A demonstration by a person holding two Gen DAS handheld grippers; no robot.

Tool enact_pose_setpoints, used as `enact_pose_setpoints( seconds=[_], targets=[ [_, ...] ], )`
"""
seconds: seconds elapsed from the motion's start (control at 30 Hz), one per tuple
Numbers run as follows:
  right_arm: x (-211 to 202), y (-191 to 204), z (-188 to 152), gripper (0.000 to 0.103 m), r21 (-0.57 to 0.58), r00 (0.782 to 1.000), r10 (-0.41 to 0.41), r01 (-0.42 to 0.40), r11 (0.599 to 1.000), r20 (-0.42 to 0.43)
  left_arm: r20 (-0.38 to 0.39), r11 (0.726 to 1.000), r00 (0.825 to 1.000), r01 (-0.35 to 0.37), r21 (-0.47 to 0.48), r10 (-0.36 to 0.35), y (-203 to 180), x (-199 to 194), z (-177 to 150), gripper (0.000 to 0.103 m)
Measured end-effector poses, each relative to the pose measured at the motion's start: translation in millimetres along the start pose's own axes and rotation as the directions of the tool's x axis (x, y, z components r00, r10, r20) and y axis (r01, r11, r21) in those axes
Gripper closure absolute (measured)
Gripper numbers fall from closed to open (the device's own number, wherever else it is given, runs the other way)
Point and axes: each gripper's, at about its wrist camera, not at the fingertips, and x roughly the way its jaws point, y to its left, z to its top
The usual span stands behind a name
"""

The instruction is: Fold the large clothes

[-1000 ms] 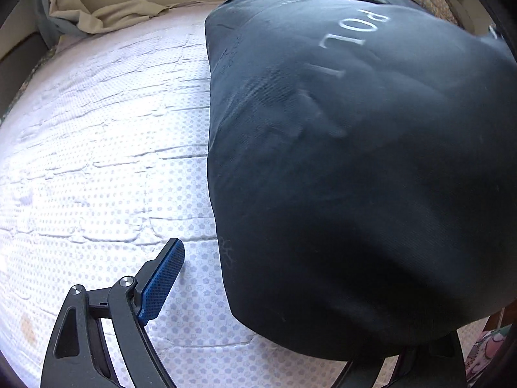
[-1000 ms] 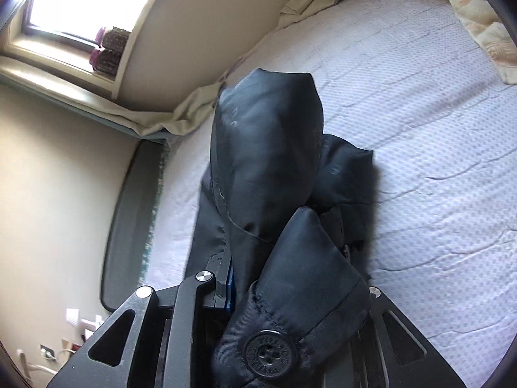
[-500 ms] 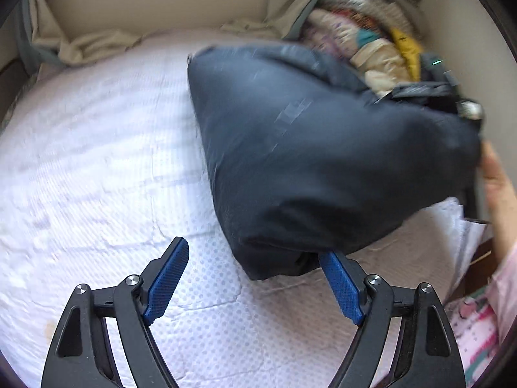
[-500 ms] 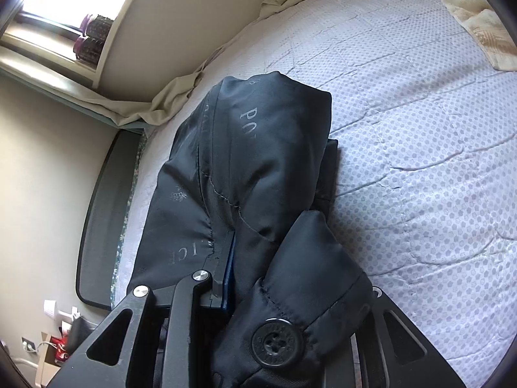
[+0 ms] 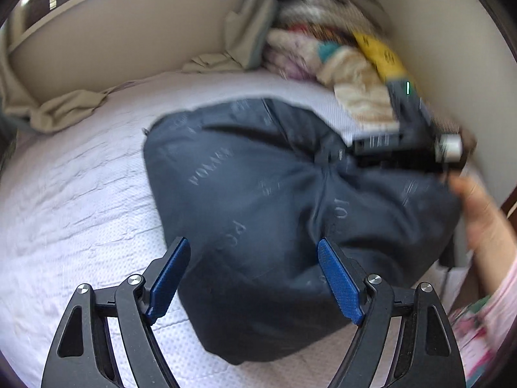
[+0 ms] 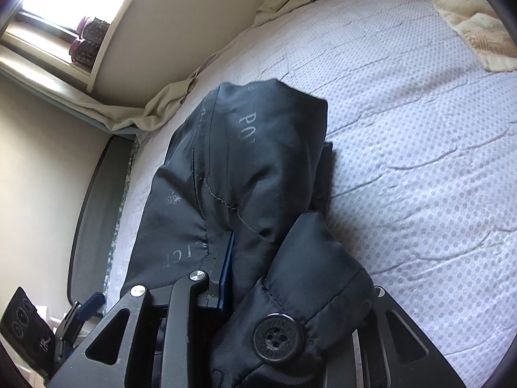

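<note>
1. The dark padded jacket (image 5: 274,200) sits bundled in a thick, puffy heap on the bed (image 5: 80,194), printed lining outward, sleeves and body gathered over one another. In the right wrist view a cuff with a large button (image 6: 278,337) lies right on top of the tool.
2. The right tool (image 5: 329,156) is clamped on a bunch of the jacket's fabric at the bundle's far side, the cloth pinched into a pucker there. Its jaws have just been easing apart a little, yet the material is between them and gripped.
3. The left tool (image 5: 255,278) has its blue pads spread wide, with nothing in them; it hangs above the near edge of the bundle.
4. My read: the folding is well along, since the jacket is already doubled into a compact pile. What's left looks like setting it down flat, letting go, and squaring the loose cuff.
5. Around it: a heap of other laundry (image 5: 339,55) by the wall, beige sheet (image 5: 64,110) crumpled at the bed's edge.
</note>
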Motion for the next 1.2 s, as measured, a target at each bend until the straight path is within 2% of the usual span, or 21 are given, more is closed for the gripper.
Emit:
enact_pose_setpoints(
  seconds=[0.1,0.17,0.23,0.3,0.37,0.4,0.43,0.5,0.53,0.57,0.6,0.63,0.7,0.77,0.8,0.83,0.9,0.97,1.0,1.07,1.2],
  targets=[
    [2.2,-2.3,0.5,0.079,-0.014,0.999,-0.04,0.04,0.999,0.015,-0.053,1.0,0.998,0.016,0.022,-0.015,-5.6,26.8,-11.9,0.018],
    [4.0,0.3,-0.2,0.074,-0.031,0.997,-0.07,0.071,0.997,0.018,-0.054,0.998,0.998,-0.014,0.066,0.017,-11.8,38.8,-13.6,0.016],
    [2.1,6.1,0.2,0.058,-0.039,0.993,-0.116,0.117,0.992,0.025,-0.053,0.995,0.998,-0.034,0.096,0.039,-15.0,48.1,-20.3,0.015],
    [-4.5,15.8,0.5,0.037,-0.051,0.976,-0.214,0.216,0.975,0.042,-0.043,0.995,0.999,-0.028,0.094,0.032,-14.4,48.7,-22.6,0.015],
    [-15.9,29.7,-0.4,0.036,-0.077,0.96,-0.27,0.275,0.958,0.072,-0.034,0.996,0.999,-0.017,0.085,0.02,-12.6,46.7,-21.8,0.015],
    [-28.1,41.0,-2.7,0.037,-0.086,0.946,-0.304,0.314,0.945,0.117,-0.03,0.997,0.999,-0.012,0.073,0.015,-10.8,46.2,-22.0,0.015],
    [-37.8,50.6,-5.4,0.037,-0.1,0.929,-0.335,0.352,0.931,0.159,-0.032,0.998,0.999,-0.009,0.063,0.011,-9.4,45.5,-22.1,0.014],
    [-61.3,77.0,-15.8,0.039,-0.159,0.876,-0.4,0.45,0.879,0.269,-0.036,0.999,0.999,0.002,0.044,0.0,-8.4,44.8,-18.4,0.014],
    [-75.6,95.8,-24.5,0.042,-0.208,0.855,-0.4,0.479,0.853,0.33,-0.037,0.999,0.999,0.004,0.04,-0.002,-8.3,44.5,-16.7,0.013],
    [-87.7,112.0,-32.3,0.043,-0.248,0.85,-0.373,0.478,0.843,0.372,-0.039,0.999,0.999,0.004,0.037,-0.003,-7.9,44.3,-15.6,0.012],
    [-97.7,127.0,-39.0,0.045,-0.29,0.859,-0.327,0.454,0.842,0.395,-0.041,0.999,0.999,0.005,0.032,-0.003,-7.6,44.5,-14.4,0.011],
    [-102.8,137.6,-43.7,0.047,-0.328,0.875,-0.284,0.422,0.845,0.393,-0.042,1.0,0.999,0.004,0.027,-0.003,-7.3,44.1,-13.3,0.01],
    [-102.8,156.7,-53.7,0.052,-0.422,0.927,-0.19,0.322,0.848,0.324,-0.046,1.0,0.999,-0.002,0.02,0.003,-8.2,44.0,-10.3,0.009],
    [-92.2,162.2,-59.7,0.061,-0.46,0.951,-0.179,0.28,0.843,0.251,-0.048,1.0,0.999,-0.006,0.017,0.007,-9.0,43.1,-7.1,0.008],
    [-83.9,160.4,-63.0,0.066,-0.475,0.957,-0.2,0.278,0.835,0.209,-0.048,1.0,0.999,-0.008,0.014,0.008,-8.8,43.4,-7.0,0.008],
    [-72.1,158.0,-66.4,0.07,-0.492,0.954,-0.243,0.299,0.818,0.177,-0.048,1.0,0.999,-0.007,0.007,0.008,-7.1,44.4,-5.9,0.006],
    [-50.7,147.6,-72.3,0.074,-0.524,0.911,-0.377,0.406,0.749,0.166,-0.052,1.0,0.999,-0.004,-0.014,0.003,-1.9,43.7,-5.7,0.002],
    [-38.1,134.7,-75.1,0.075,-0.533,0.868,-0.465,0.479,0.698,0.172,-0.062,0.998,0.998,0.018,-0.054,-0.022,6.9,44.7,-5.4,0.001],
    [-32.8,125.1,-75.6,0.077,-0.523,0.86,-0.486,0.49,0.698,0.156,-0.066,0.997,0.997,0.031,-0.077,-0.036,11.6,44.8,-5.4,0.001],
    [-25.3,108.6,-75.7,0.078,-0.499,0.868,-0.484,0.469,0.729,0.109,-0.071,0.995,0.997,0.037,-0.087,-0.044,14.5,45.8,-6.5,0.0],
    [2.8,80.2,-75.5,0.078,-0.465,0.853,-0.519,0.483,0.741,0.059,-0.061,1.0,0.998,0.016,-0.022,-0.017,2.2,49.0,-14.3,0.0]
  ],
)
